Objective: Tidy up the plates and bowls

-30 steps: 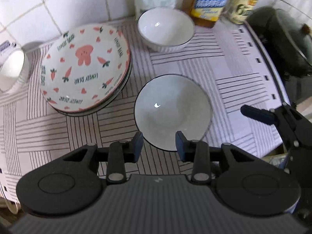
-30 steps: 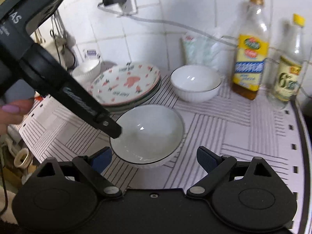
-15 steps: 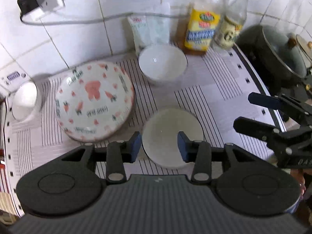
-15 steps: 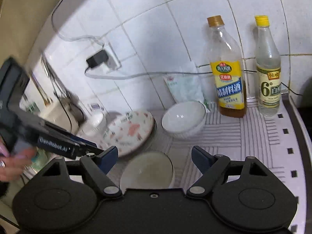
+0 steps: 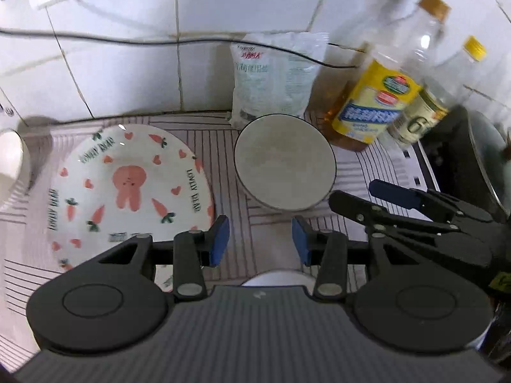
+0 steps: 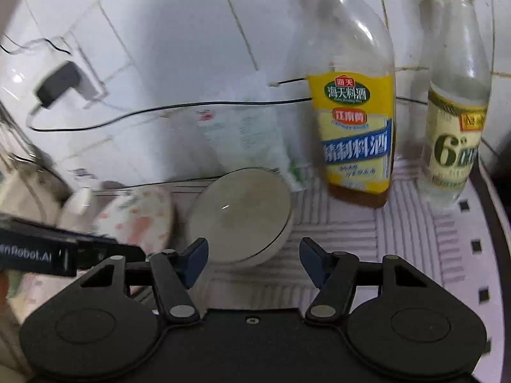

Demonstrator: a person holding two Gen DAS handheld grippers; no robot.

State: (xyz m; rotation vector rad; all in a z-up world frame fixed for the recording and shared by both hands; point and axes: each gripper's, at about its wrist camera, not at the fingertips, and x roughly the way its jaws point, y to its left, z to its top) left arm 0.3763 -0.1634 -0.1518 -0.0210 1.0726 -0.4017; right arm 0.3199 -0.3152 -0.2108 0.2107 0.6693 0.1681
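Left wrist view: carrot-print plate (image 5: 127, 188) beside white bowl (image 5: 284, 162); left claw (image 5: 260, 239) narrow, empty. Right wrist view: wall charger (image 6: 59, 84); right claw (image 6: 254, 260) closing, empty.

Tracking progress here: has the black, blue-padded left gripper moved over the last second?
Yes: the left gripper has advanced toward the white tiled wall; the near black-rimmed white bowl has slipped almost under it.
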